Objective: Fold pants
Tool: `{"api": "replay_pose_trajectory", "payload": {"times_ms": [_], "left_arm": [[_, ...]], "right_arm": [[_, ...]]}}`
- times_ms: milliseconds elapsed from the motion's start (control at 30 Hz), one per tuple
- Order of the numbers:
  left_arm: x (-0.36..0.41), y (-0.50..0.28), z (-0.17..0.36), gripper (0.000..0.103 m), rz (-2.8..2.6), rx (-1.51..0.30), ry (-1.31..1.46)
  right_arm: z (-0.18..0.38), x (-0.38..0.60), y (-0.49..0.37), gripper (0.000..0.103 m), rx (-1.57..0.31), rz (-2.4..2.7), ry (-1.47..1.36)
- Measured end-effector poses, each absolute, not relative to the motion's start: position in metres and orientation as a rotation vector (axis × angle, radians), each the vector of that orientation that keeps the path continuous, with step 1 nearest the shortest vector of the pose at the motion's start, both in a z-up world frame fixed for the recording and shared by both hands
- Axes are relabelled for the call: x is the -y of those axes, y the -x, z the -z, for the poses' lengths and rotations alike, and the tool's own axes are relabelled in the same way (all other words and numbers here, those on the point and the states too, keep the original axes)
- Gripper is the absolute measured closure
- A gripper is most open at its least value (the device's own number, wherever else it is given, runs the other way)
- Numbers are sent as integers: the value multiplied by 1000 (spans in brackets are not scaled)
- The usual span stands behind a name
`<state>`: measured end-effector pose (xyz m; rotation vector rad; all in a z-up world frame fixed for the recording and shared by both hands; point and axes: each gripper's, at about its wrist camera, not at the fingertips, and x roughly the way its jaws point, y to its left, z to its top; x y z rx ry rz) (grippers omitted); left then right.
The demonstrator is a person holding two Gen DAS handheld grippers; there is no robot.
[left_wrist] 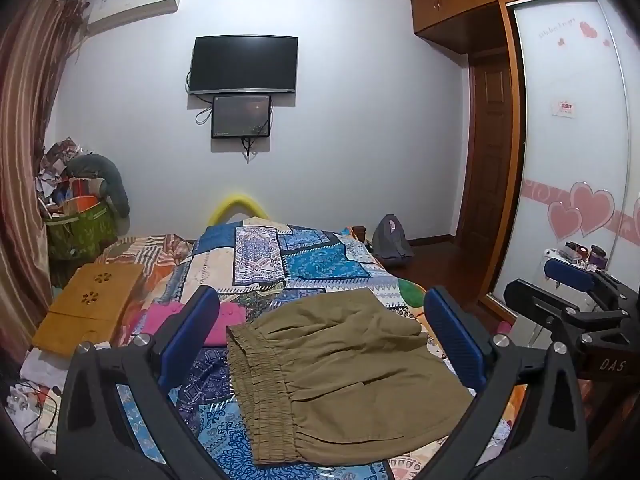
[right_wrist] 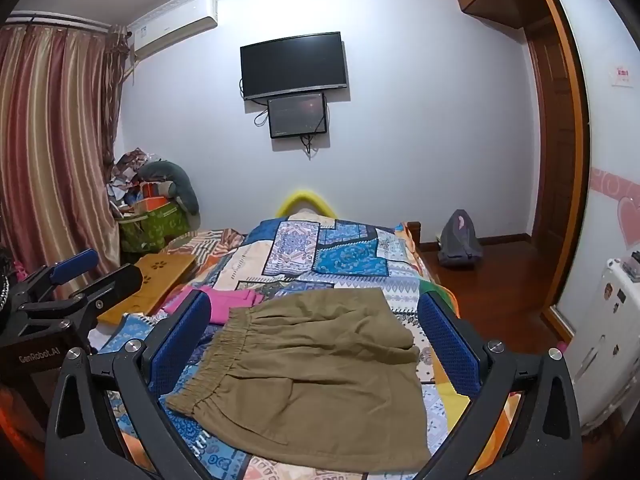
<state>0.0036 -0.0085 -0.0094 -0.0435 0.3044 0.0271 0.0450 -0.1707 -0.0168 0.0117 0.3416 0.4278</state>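
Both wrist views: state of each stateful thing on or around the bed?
olive pants: folded, lying flat on the bedspread, not gripped
left gripper: open, holding nothing
right gripper: open, holding nothing
pink garment: folded, beside the pants
TV: screen dark
wooden door: shut

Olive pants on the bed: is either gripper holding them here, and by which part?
Nothing is held. The left gripper and right gripper are both open above the pants, which lie folded on the patchwork bedspread.
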Motion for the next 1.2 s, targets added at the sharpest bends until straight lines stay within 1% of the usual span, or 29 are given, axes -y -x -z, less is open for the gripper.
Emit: {"api": "replay_pose_trajectory", "payload": {"times_ms": [1200], "left_arm": [[8, -6, 4, 0, -23, -293, 37]], "right_arm": [[13, 177, -51, 0, -344, -416, -15]]}}
